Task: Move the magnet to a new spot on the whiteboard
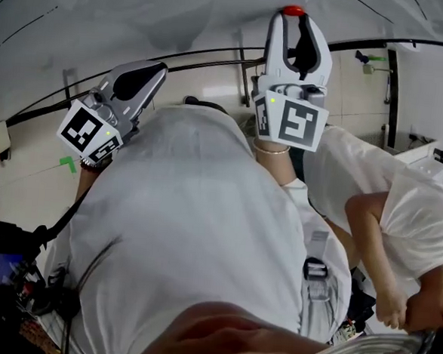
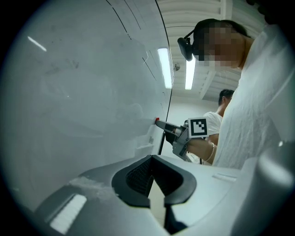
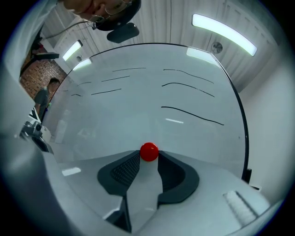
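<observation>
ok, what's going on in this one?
A person stands at a whiteboard with a handheld gripper in each hand. The right gripper has its jaws closed on a small red magnet, which sits against the board. The left gripper is shut and empty, held off to the side close to the board. Whether the magnet is being picked up or set down can't be told from this moment.
</observation>
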Available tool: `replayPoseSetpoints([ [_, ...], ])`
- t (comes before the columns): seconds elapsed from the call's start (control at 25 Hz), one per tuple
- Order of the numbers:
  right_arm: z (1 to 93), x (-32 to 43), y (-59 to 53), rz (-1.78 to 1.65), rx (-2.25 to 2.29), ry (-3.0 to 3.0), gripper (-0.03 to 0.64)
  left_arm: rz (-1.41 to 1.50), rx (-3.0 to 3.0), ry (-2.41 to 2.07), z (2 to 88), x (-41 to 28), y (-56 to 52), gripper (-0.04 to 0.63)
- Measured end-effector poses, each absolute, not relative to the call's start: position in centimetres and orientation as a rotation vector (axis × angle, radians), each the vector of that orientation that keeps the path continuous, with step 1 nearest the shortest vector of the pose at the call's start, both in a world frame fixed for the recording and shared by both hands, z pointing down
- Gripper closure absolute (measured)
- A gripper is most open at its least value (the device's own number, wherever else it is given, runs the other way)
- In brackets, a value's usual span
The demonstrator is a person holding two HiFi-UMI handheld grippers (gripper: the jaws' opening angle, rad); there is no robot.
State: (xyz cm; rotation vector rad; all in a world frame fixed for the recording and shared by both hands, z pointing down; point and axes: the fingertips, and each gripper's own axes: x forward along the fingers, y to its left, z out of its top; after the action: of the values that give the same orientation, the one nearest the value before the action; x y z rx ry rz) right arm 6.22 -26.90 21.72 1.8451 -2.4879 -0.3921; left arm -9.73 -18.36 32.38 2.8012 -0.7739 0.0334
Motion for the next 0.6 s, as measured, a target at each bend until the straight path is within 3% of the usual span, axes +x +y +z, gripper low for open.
replayPoseSetpoints([
  [0.6, 22.4, 7.4, -24.7, -0.362, 1.874, -2.451, 0.497, 0.017, 2.79, -0.708, 32.6, -9.1, -17.0, 0.594],
])
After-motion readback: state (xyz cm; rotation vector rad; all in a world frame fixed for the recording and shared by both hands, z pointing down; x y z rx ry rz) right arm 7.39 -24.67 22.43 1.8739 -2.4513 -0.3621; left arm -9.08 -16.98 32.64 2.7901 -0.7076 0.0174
